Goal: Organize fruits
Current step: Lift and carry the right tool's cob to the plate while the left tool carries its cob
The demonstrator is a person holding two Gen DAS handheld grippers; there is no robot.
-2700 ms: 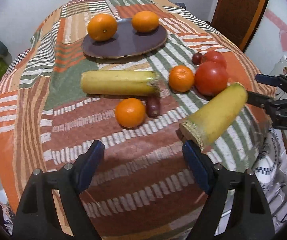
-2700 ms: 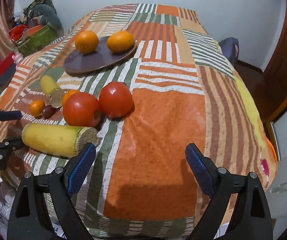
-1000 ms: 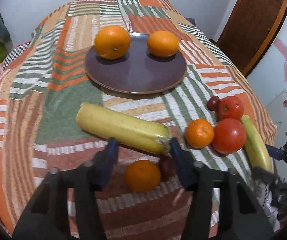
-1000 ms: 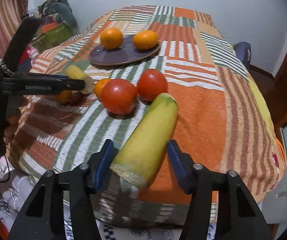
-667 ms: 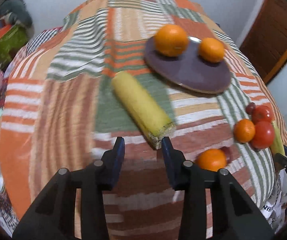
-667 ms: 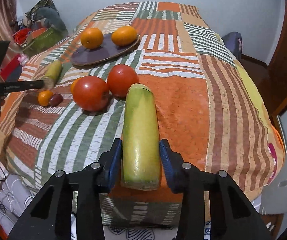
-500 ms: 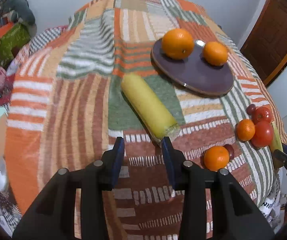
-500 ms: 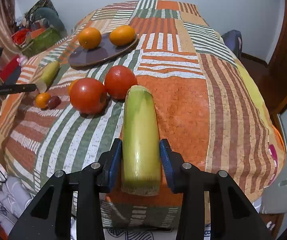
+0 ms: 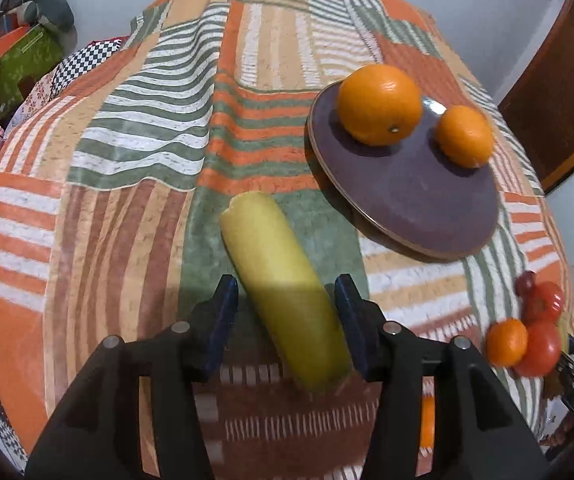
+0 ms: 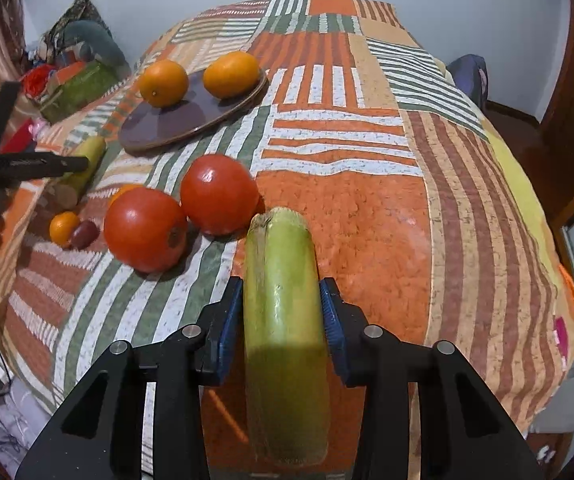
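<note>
My left gripper point(image 9: 285, 304) straddles a yellow corn cob point(image 9: 283, 292) lying on the patchwork cloth; its jaws stand a little apart from the cob's sides. My right gripper point(image 10: 282, 312) is shut on a greenish-yellow corn cob point(image 10: 283, 320), its pads pressed to both sides. A purple plate point(image 9: 415, 200) holds two oranges point(image 9: 379, 104). Two tomatoes point(image 10: 147, 232) sit left of the right-hand cob. A small orange point(image 10: 63, 228) and a dark plum point(image 10: 85, 234) lie further left.
The table's patchwork cloth point(image 10: 367, 200) drops off at the near and right edges. A second small orange point(image 9: 507, 340), tomatoes point(image 9: 539, 344) and a small dark fruit point(image 9: 525, 282) sit at the left view's right edge. Clutter and a green box point(image 10: 79, 88) stand beyond the table.
My left gripper has moved forward over the yellow cob and its jaws have spread around it. My right gripper stays shut on its cob, almost unmoved.
</note>
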